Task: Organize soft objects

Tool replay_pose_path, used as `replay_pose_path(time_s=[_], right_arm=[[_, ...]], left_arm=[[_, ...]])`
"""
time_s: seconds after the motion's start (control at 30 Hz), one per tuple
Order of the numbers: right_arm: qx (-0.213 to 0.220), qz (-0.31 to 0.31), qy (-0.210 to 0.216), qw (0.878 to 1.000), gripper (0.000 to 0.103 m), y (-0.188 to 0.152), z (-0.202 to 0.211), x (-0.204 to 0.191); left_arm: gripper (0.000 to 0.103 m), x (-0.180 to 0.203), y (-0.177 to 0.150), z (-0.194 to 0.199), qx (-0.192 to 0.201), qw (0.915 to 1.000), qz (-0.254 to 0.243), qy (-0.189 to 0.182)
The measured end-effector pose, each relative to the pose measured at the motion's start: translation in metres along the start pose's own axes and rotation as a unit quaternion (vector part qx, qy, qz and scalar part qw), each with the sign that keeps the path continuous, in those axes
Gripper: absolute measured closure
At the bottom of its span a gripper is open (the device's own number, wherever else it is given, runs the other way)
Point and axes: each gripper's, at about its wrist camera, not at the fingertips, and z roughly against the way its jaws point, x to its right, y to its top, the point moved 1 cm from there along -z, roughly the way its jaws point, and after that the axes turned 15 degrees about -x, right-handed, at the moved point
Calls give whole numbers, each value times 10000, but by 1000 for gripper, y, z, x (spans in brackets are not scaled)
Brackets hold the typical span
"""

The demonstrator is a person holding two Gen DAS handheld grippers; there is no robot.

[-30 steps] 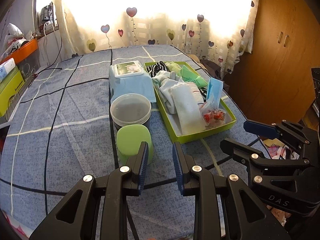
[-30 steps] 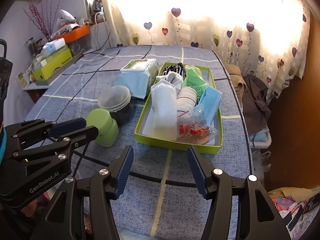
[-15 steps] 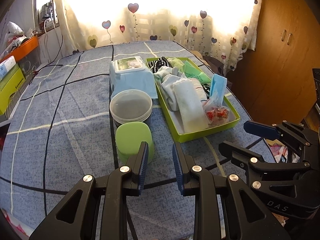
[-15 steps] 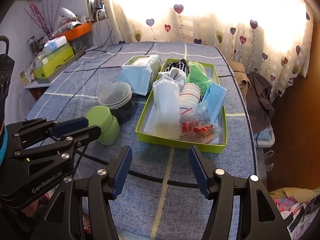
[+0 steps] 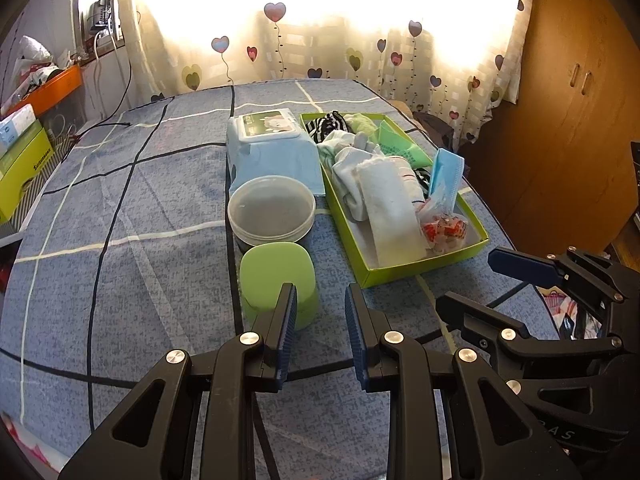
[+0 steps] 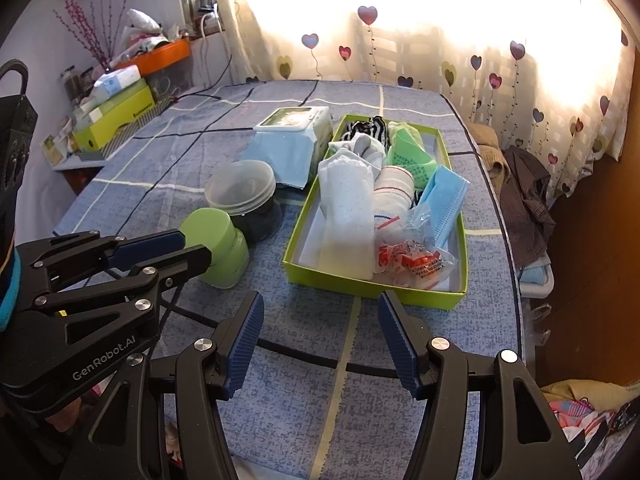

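Little changed since the earlier frames: both grippers hovering over the near edge of the table, view nudged slightly toward the tray, nothing lifted or shifted.

Left gripper: narrow gap between the ribbed blue pads, nothing held, just near of the cup. Right gripper: wide gap, nothing held, just near of the tray.

Soft items already in the tray, right of centre on the table: long white sock on the left side, striped roll beside it, blue mask propped against the right wall, crinkled clear bag with red-and-white contents at the near right corner, green mesh cloth and black-and-white striped cloth at the far end. Wipes pack left of the tray, far; lidded tub and cup nearer, in a row.

Risks, as judged:
- Loose knit fabric likely to bunch or drag a neighbour out on a shallow pinch.
- Thin cardboard-like tray walls likely to slide or buckle if a pad catches the near rim.
- Slick film bag prone to slipping from ribbed pads.
- Cup, smooth rounded plastic, standing just beyond the left pads, easily toppled on a forward reach.
- Mask, pleated and leaning, apt to fall over the wall.
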Motion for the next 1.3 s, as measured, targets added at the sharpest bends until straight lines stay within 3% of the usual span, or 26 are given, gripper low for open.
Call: replay_pose_path(time_s=[1.3], right_arm=[[-6, 21, 160, 9999, 42, 3, -1, -1]], left_arm=[[77, 1, 3, -10, -100, 9999, 11, 54]])
